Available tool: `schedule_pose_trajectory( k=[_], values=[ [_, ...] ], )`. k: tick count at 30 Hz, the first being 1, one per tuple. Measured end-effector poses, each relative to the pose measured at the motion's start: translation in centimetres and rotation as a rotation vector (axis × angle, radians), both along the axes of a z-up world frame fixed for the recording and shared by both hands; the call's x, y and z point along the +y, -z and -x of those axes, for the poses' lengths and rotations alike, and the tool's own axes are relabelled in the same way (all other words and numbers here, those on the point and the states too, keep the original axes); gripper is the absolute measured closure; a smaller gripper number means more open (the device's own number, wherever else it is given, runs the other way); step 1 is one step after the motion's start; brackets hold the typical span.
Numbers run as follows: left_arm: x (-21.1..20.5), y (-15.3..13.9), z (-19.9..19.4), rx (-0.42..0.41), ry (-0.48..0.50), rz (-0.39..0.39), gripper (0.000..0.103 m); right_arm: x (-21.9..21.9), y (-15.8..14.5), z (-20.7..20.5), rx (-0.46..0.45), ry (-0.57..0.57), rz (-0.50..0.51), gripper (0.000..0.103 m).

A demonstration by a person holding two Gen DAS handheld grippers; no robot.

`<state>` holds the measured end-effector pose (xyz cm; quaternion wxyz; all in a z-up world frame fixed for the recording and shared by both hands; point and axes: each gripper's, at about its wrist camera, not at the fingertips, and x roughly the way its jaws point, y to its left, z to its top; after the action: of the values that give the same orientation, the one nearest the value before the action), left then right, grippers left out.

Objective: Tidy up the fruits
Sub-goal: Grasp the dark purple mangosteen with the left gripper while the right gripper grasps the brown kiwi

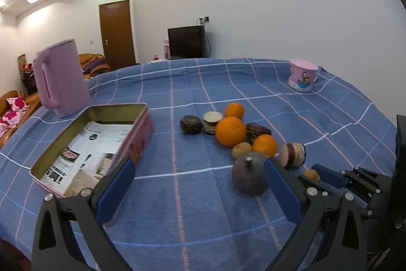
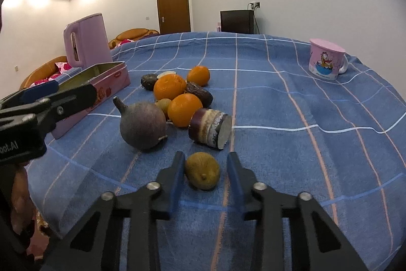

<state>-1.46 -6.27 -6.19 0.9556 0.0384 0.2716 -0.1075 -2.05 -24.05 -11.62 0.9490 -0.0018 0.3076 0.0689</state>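
A heap of fruit lies on the blue checked tablecloth (image 1: 177,194): three oranges (image 1: 230,131) (image 2: 184,109), dark round fruits, sliced stacks (image 2: 210,128) and a big purple fruit with a stem (image 1: 250,174) (image 2: 142,125). An open pink tin (image 1: 88,144) (image 2: 106,83) with printed paper inside sits to the left. My left gripper (image 1: 200,184) is open, its right finger beside the purple fruit. My right gripper (image 2: 205,169) is open around a small yellow-brown fruit (image 2: 202,170), with gaps on both sides; that fruit also shows in the left wrist view (image 1: 312,175).
A pink kettle (image 1: 59,78) (image 2: 87,40) stands behind the tin. A pink cartoon mug (image 1: 302,74) (image 2: 326,59) stands at the far right near the table edge. Sofas, a door and a black cabinet lie beyond the table.
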Motion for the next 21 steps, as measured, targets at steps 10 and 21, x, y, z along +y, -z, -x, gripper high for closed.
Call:
schedule_pose_trajectory(
  k=[10,21],
  values=[
    [-3.0,1.4,-1.1,0.078,0.067,-0.014,0.001,-2.4,-0.4,0.5,-0.021,0.059,-0.025,0.074],
    [-4.5,2.9,-3.0,0.193,0.106,-0.005,0.024,-3.3,-0.2,0.7,-0.03,0.065,-0.049,0.074]
  ],
)
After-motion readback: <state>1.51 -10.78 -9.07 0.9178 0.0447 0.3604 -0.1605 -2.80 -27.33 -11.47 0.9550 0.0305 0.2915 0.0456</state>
